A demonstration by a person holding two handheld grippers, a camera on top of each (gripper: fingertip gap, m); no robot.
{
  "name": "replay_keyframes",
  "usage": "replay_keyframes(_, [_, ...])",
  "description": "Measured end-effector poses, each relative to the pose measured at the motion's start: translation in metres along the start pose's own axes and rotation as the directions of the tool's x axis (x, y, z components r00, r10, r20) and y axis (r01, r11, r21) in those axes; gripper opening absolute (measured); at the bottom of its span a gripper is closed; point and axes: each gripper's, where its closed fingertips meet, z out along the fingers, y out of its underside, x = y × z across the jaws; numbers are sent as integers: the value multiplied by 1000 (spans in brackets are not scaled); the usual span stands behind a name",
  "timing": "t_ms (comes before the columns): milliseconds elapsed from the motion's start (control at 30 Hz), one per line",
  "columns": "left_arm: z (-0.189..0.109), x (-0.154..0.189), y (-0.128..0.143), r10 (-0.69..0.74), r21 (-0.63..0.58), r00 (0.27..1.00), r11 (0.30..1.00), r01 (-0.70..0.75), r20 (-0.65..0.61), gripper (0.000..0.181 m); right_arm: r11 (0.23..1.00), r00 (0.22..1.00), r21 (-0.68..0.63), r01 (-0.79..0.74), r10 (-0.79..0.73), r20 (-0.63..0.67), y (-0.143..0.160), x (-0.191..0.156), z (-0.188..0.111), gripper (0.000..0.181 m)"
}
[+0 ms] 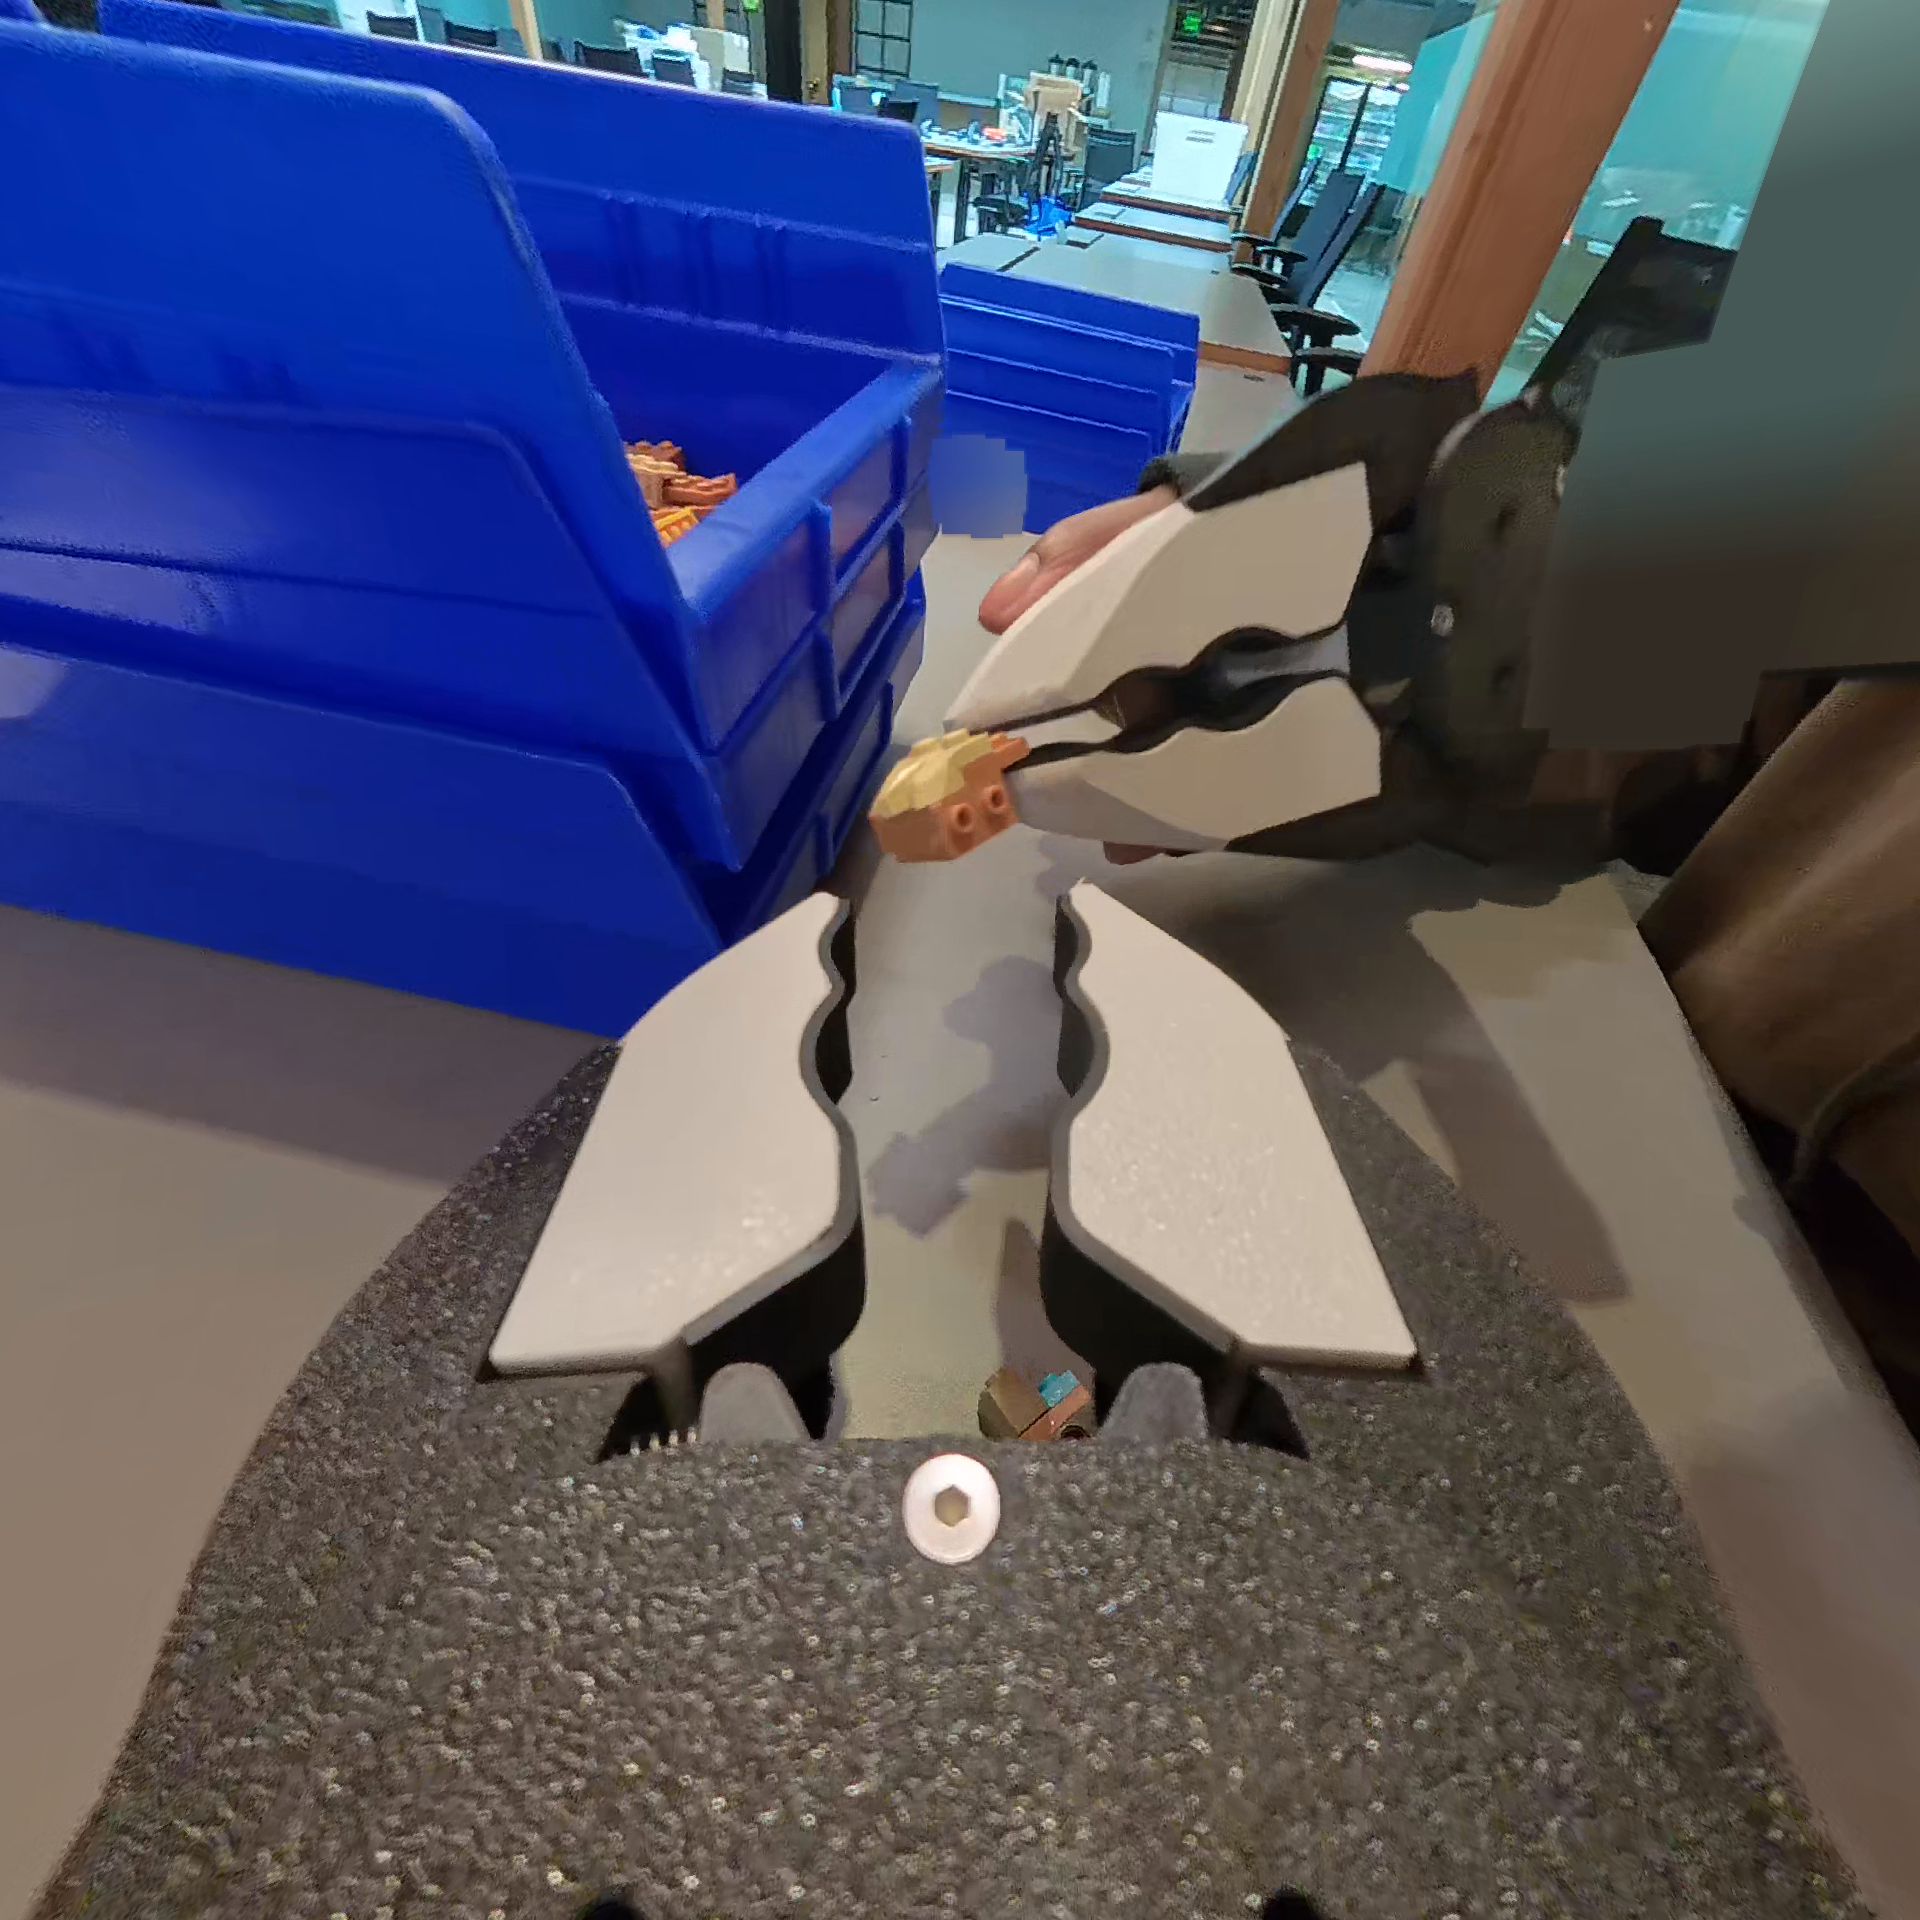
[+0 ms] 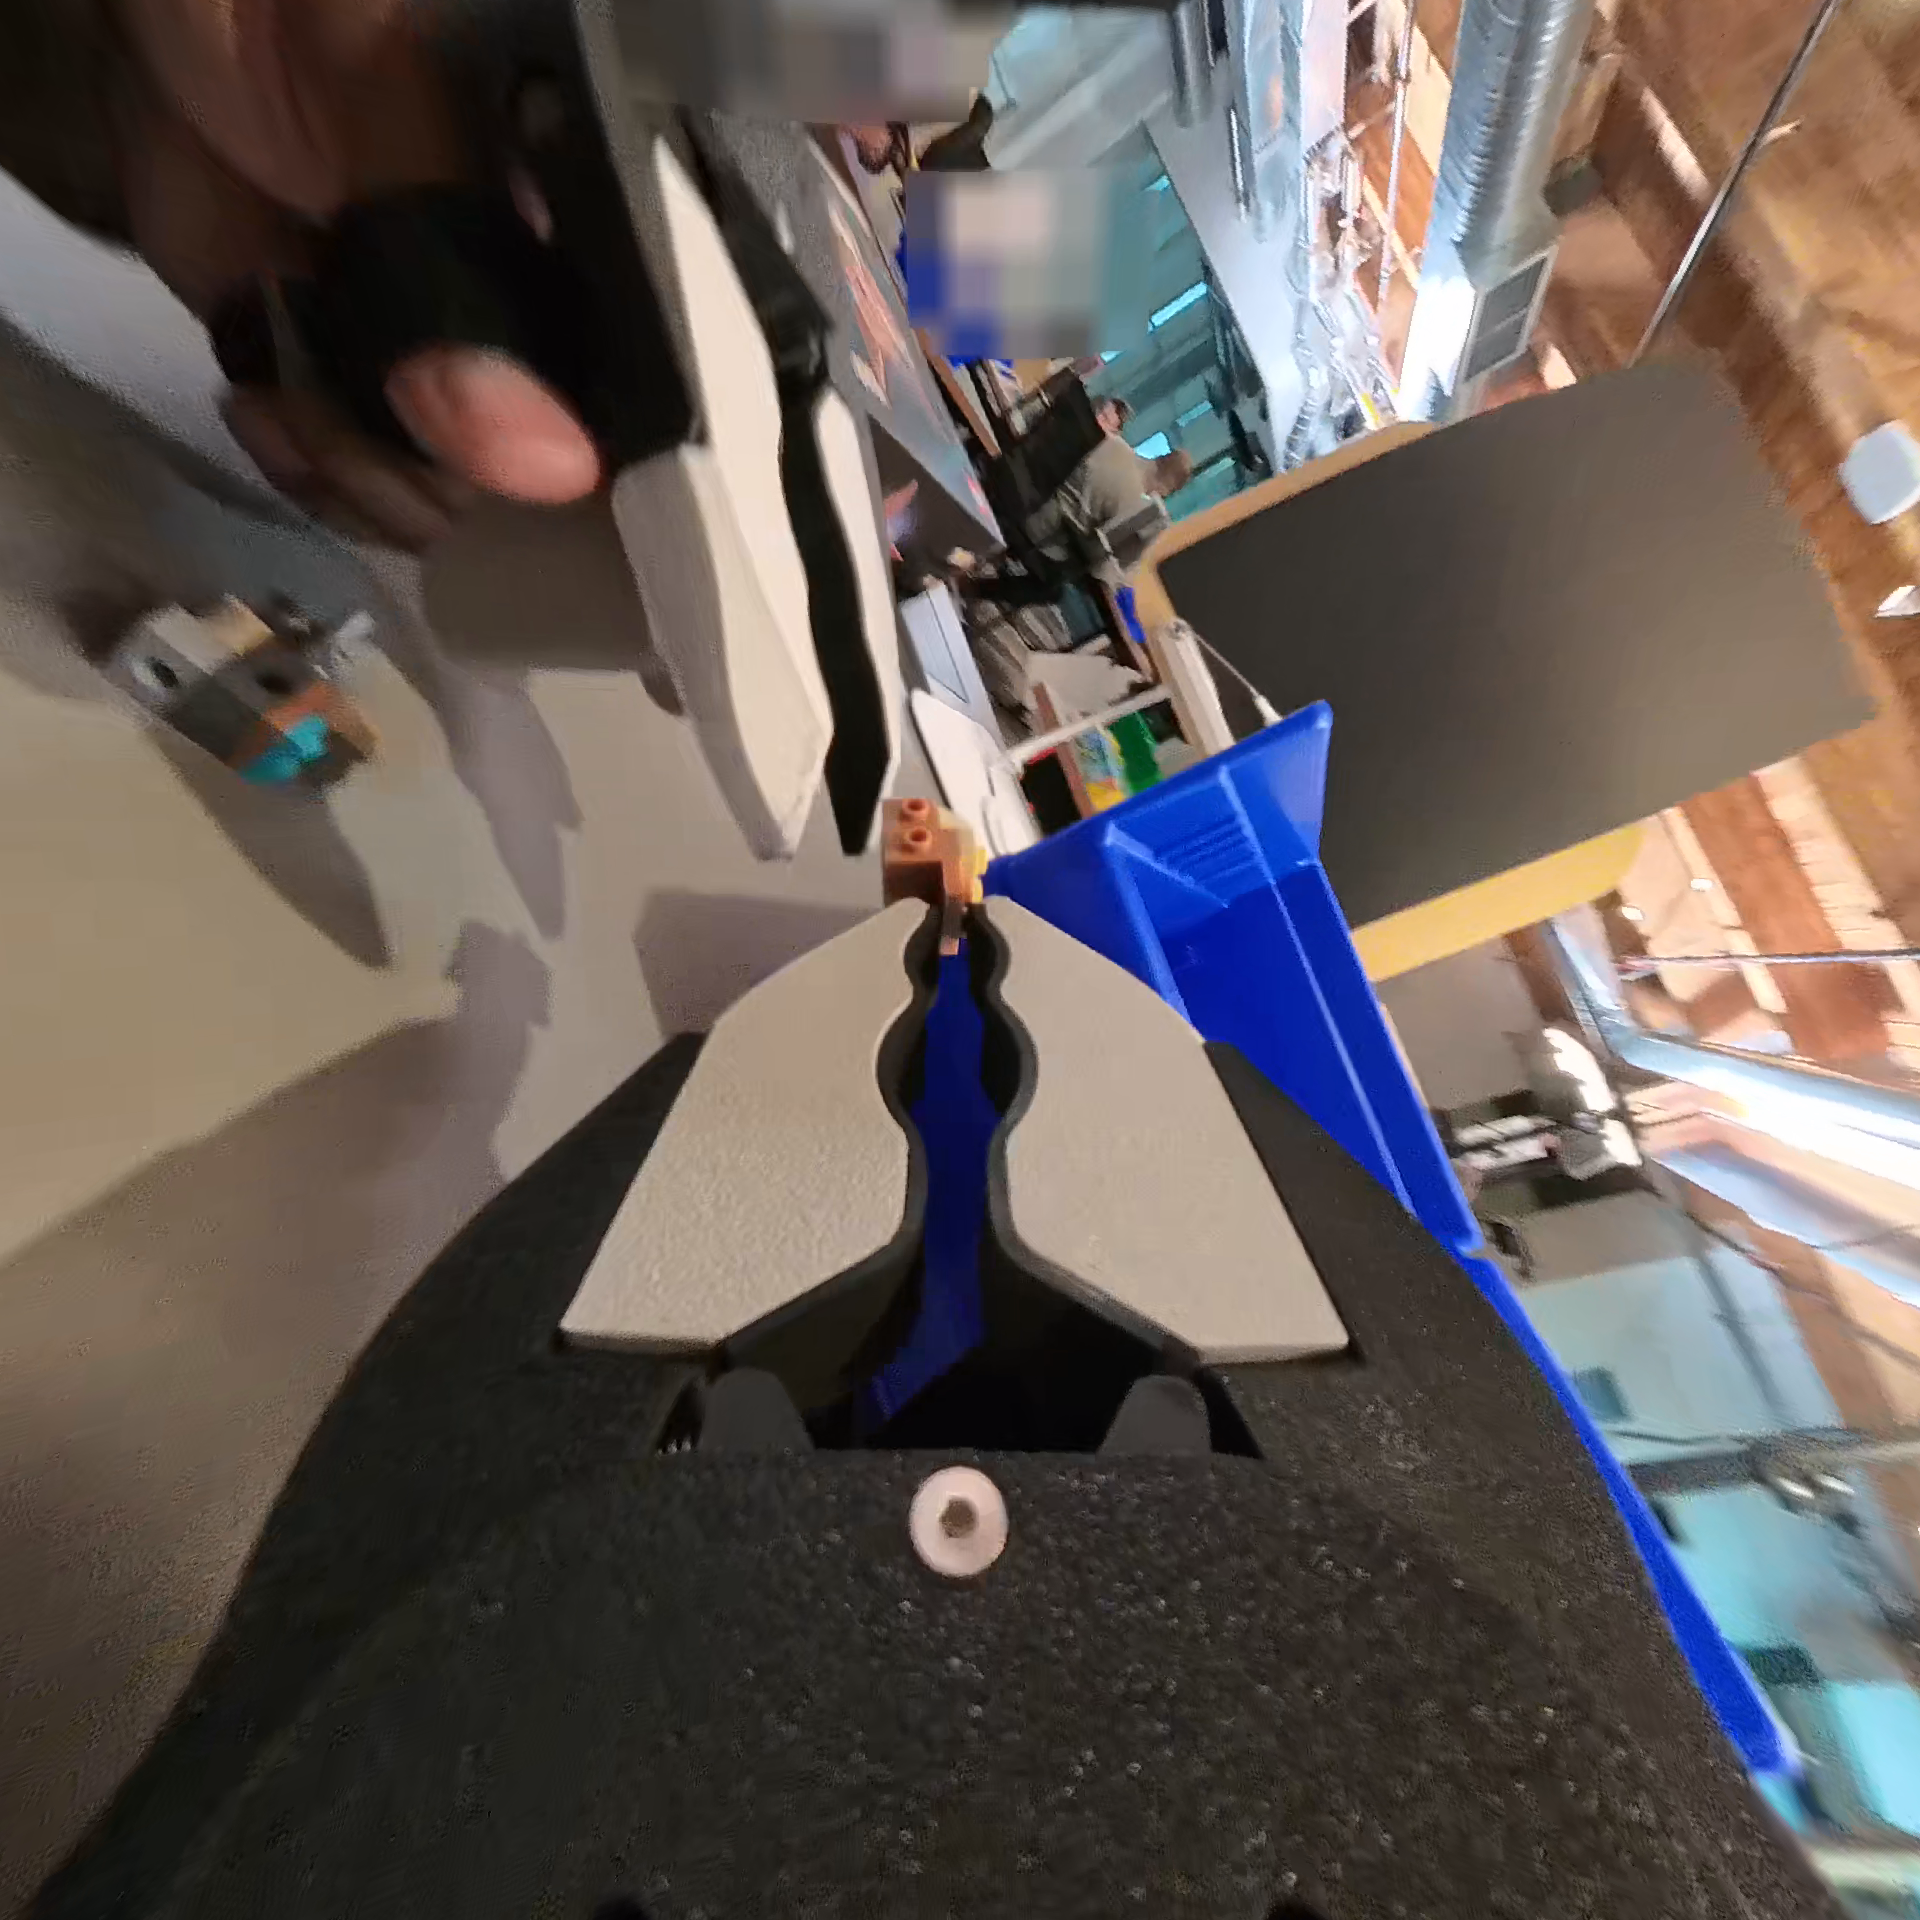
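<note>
My right gripper (image 2: 951,914) is shut on a small brown and tan brick piece (image 2: 928,854), pinched by a thin edge at the very tips. In the left wrist view the right gripper (image 1: 987,743) comes in from the right and holds that piece (image 1: 940,795) in the air, just beyond my left fingertips. My left gripper (image 1: 956,909) is open and empty above the grey table (image 1: 260,1143); it also shows in the right wrist view (image 2: 821,831). A small grey, brown and teal brick assembly (image 2: 249,696) lies on the table, seen below my left gripper (image 1: 1039,1403).
Stacked blue bins (image 1: 364,623) stand at the left; the upper one holds several brown and orange bricks (image 1: 675,488). Another blue bin (image 1: 1070,384) sits farther back. A person's hand (image 1: 1039,571) and brown sleeve (image 1: 1787,987) are at the right. A blue bin edge (image 2: 1226,935) lies beyond my right gripper. My left and right fingertips are right by each other.
</note>
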Motion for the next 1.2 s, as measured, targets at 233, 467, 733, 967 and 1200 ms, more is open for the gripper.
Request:
replay_keyframes(233, [0,-12,-6,303,-102,923,952,-287,235,38,984,999,-175,24,-17,42,17,-15,10,5])
replay_keyframes(467, [10,-13,14,578,-278,779,811,-515,243,31,974,998,-225,7,7,64,14,-25,11,5])
replay_keyframes(733, [5,-15,14,775,-291,587,632,-718,234,21,983,976,-140,-121,144,164,4,-34,9,9])
replay_keyframes(967, [-6,5,-7,554,45,820,824,-565,147,20,981,964,60,-187,171,206,-2,-11,-6,24])
replay_keyframes(1200, [-9,25,-14,299,223,950,936,-274,-87,20,980,979,159,-118,88,186,-24,-18,-9,29])
